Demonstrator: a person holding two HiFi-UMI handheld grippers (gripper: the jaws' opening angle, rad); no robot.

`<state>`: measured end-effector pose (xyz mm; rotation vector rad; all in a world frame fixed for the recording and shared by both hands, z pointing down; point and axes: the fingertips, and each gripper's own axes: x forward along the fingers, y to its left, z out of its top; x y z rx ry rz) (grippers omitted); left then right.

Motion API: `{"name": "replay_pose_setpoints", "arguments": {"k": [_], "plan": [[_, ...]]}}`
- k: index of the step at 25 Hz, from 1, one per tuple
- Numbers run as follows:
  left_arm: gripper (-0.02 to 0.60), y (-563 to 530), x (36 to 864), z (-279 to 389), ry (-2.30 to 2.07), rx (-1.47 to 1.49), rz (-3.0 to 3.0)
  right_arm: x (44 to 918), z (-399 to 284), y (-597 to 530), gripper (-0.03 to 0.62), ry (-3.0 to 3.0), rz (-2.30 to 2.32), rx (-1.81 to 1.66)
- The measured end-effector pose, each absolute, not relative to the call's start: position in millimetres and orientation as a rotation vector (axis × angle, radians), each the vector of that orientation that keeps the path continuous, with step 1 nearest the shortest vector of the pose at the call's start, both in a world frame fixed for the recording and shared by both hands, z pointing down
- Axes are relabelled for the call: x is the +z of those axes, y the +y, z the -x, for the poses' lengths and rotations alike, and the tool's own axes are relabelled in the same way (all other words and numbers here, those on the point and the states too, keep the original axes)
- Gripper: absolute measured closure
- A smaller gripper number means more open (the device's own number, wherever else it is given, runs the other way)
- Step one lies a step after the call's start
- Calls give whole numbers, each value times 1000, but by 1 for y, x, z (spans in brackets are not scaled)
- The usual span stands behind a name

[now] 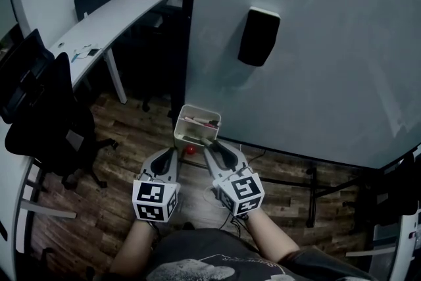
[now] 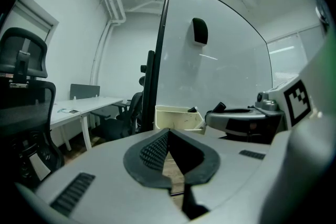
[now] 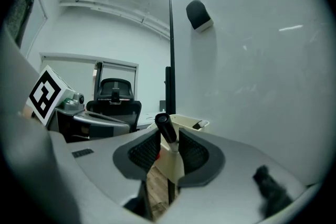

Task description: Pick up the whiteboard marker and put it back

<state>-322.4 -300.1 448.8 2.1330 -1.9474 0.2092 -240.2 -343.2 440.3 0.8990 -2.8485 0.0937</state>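
Closest to the person, both grippers reach out side by side above a floor (image 1: 131, 135) of dark wood planks. The left gripper (image 1: 173, 151) is clenched, its ribbed pads meeting at the tips with nothing between them. Just beside it, the right gripper (image 3: 169, 140) stands released, its jaws wide apart. The whiteboard marker (image 3: 165, 127) leans between them, black cap up and white body below, with a gap at the far pad. Its lower end runs down in front of the tray (image 1: 187, 131), but I cannot tell whether it rests inside.

That cream tray hangs at the bottom corner of the whiteboard (image 1: 316, 62), right at the right gripper's tips, and a few pens lie in it. A small red thing (image 1: 190, 150) sits just beneath it; what it is cannot be made out.

Higher on the pale board, a black eraser (image 1: 258, 36) clings to the surface. The board's dark frame edge runs upright behind the tray.

Farther left, black office chairs (image 1: 46, 108) stand before a long white desk (image 1: 112, 23) along the plain white wall, with a few small items on its top.
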Motion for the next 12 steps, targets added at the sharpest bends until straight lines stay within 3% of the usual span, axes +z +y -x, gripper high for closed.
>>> {"name": "replay_pose_setpoints", "arguments": {"k": [4,12], "plan": [[568,-300,449,324,-1927,216,-2157,436,239,-347,511,-2839,-960,87],[569,-303,447,322,-1917,193,-2179,420,233,-343,514,-2877,-986,53]]}}
